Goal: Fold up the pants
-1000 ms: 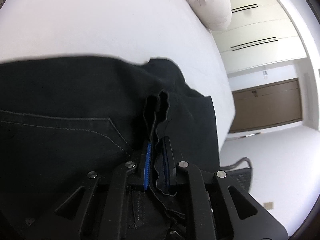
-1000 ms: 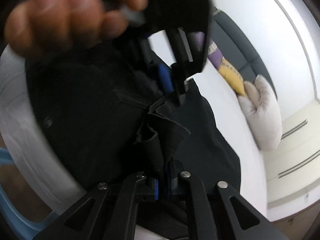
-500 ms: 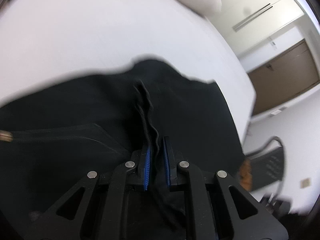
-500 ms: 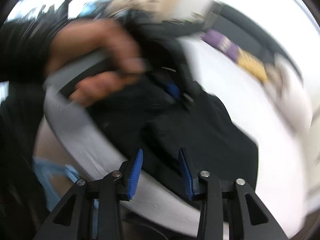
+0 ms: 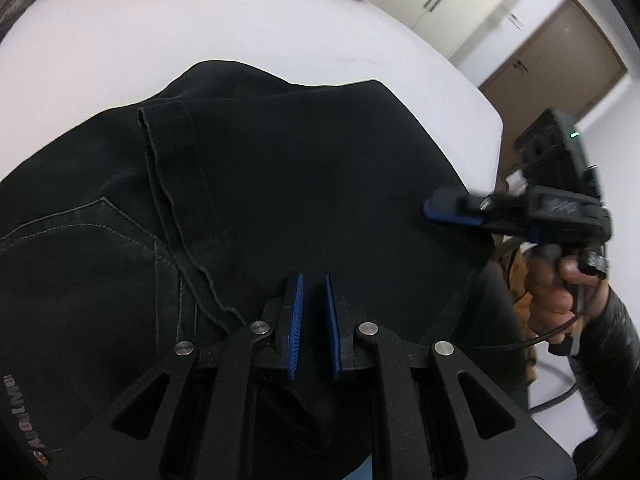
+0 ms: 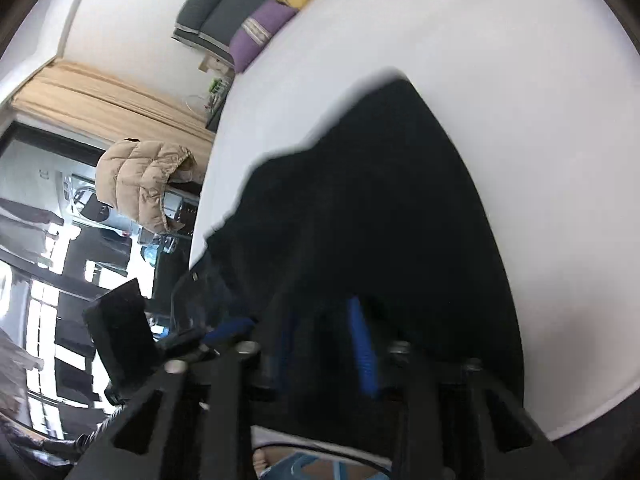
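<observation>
Left gripper [image 5: 313, 300] hovers parted over black pants [image 5: 280, 168]; right gripper [image 6: 326, 336], blurred, seems parted too.

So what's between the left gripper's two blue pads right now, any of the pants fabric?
Nothing is held. In the left wrist view the left gripper shows a bare gap between its pads, with the black pants lying flat beyond them.

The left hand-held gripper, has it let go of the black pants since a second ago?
Yes. The left hand-held gripper now sits open above the black pants, no fabric between its fingers.
</observation>
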The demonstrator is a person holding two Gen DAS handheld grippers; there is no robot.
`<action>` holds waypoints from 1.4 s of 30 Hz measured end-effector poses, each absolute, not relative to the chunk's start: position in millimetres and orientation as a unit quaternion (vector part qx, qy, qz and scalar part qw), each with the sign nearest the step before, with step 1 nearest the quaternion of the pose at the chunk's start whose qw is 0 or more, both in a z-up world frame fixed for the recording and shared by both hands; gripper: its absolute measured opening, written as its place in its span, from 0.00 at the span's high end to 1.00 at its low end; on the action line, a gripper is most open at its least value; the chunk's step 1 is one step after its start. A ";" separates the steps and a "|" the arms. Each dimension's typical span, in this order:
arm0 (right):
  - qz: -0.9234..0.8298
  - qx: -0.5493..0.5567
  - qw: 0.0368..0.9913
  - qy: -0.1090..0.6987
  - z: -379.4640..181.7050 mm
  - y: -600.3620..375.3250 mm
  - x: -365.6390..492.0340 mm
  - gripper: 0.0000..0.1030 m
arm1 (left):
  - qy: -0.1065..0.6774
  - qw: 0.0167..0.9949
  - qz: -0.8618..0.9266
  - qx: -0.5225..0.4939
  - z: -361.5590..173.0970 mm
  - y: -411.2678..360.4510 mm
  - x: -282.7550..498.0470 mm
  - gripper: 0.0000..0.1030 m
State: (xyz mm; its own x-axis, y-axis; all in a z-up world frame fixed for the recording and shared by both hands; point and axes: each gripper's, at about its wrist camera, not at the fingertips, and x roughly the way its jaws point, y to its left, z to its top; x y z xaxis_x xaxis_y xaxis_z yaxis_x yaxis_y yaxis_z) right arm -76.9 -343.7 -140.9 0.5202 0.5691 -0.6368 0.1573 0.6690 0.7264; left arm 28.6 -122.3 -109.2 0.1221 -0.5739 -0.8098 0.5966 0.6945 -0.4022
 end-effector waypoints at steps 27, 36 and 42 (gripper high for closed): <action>0.261 0.409 0.710 0.510 -167.0 -393.9 5.6 0.99 | 0.516 0.755 -0.404 0.015 -119.7 -96.8 11.4 0.90; 0.259 0.403 0.712 0.513 -157.3 -381.6 -79.8 0.83 | 0.506 0.761 -0.406 0.009 -121.9 -89.7 7.9 0.90; 0.239 0.451 0.707 0.489 -173.9 -381.5 -113.6 0.87 | 0.497 0.767 -0.406 0.003 -118.5 -81.9 3.5 0.90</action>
